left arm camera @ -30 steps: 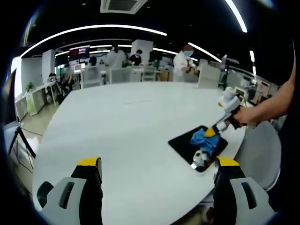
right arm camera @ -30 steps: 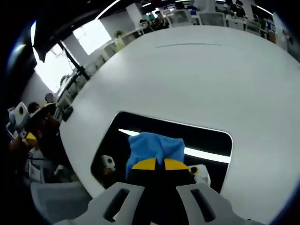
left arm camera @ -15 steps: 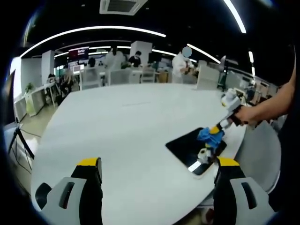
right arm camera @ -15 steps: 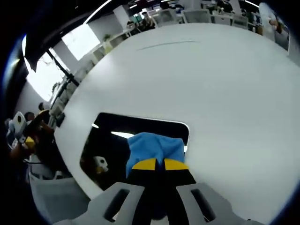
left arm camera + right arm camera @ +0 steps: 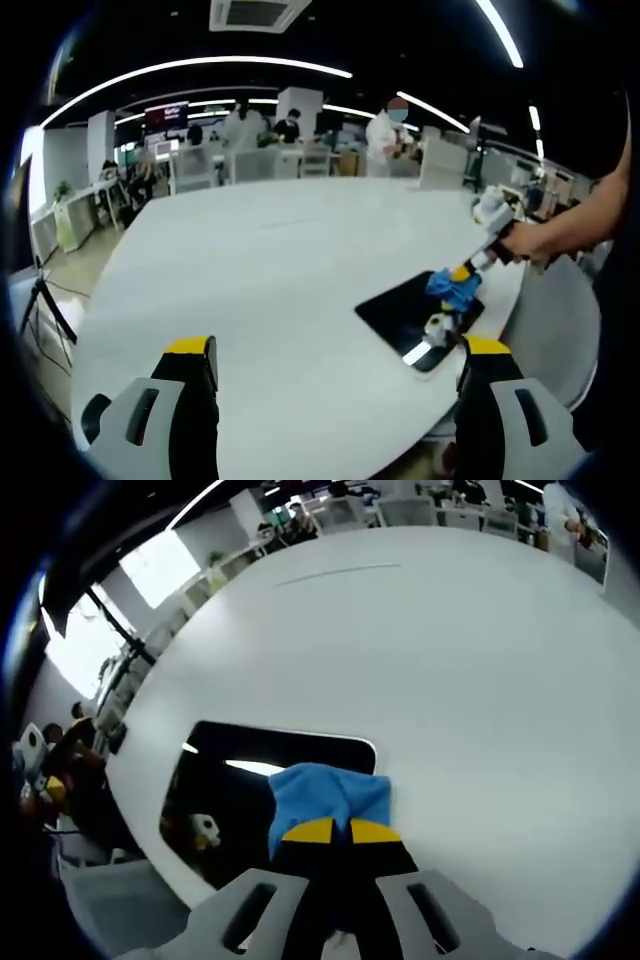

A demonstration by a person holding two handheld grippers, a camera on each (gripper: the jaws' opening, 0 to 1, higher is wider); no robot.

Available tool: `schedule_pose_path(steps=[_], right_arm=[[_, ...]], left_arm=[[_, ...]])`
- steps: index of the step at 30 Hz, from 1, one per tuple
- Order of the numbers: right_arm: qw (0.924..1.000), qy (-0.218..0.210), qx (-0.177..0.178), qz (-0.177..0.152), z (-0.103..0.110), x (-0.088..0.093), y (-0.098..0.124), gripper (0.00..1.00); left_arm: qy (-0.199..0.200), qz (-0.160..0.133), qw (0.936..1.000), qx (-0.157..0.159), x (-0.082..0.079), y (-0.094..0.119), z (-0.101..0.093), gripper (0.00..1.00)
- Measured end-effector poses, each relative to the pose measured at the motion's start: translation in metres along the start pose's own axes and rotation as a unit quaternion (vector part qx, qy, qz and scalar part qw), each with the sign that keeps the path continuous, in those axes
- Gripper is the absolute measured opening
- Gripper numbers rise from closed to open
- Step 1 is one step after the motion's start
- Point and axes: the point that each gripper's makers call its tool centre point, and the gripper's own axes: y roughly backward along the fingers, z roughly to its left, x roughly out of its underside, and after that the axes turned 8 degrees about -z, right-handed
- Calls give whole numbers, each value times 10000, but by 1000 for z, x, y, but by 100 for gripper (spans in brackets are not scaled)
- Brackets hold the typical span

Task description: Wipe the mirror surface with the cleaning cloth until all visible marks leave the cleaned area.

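A white table [image 5: 270,270] fronts distant desks [image 5: 250,160] and people [image 5: 385,135].

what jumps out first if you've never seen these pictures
The bright blue cleaning cloth, pinched in the shut right tool, sits at one end of a dark rectangular mirror lying flat near the edge of a big white oval table. In the left gripper view the left tool hangs open over the table, away from the mirror.
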Motion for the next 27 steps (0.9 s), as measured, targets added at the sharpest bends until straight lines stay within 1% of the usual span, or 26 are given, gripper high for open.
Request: schedule_pose_path(steps=[2, 6, 9, 12, 13, 15, 18, 20, 25, 27], right_arm=[[10000, -33, -16, 3, 1, 0, 0, 0], [10000, -34, 35, 12, 1, 0, -1, 0], [9999, -86, 46, -97, 1, 1, 0, 0], [9999, 16, 90, -120, 3, 4, 2, 0], [9999, 59, 98, -118, 4, 7, 4, 0], [9998, 54, 113, -129, 5, 14, 8, 0], [9998, -33, 115, -152, 7, 22, 14, 0], [9998, -43, 123, -152, 9, 27, 17, 0], [9998, -27, 139, -101, 15, 38, 23, 0], [9999, -47, 164, -30, 15, 43, 27, 0]], left_arm=[[6, -15, 10000, -11, -1, 1, 0, 99], [6, 38, 10000, -14, 4, 1, -2, 99], [7, 66, 10000, 32, 7, 2, -8, 99], [-2, 110, 9999, 55, 11, 4, -9, 100], [26, 78, 10000, 27, 10, 6, -9, 100], [129, -115, 9998, -28, 4, 7, -7, 100], [90, -71, 9999, -95, 6, 8, -3, 100], [110, -104, 9998, -100, 6, 9, -4, 100], [121, -88, 9998, -111, 8, 11, -5, 100], [124, -68, 9998, -104, 10, 12, -6, 100]])
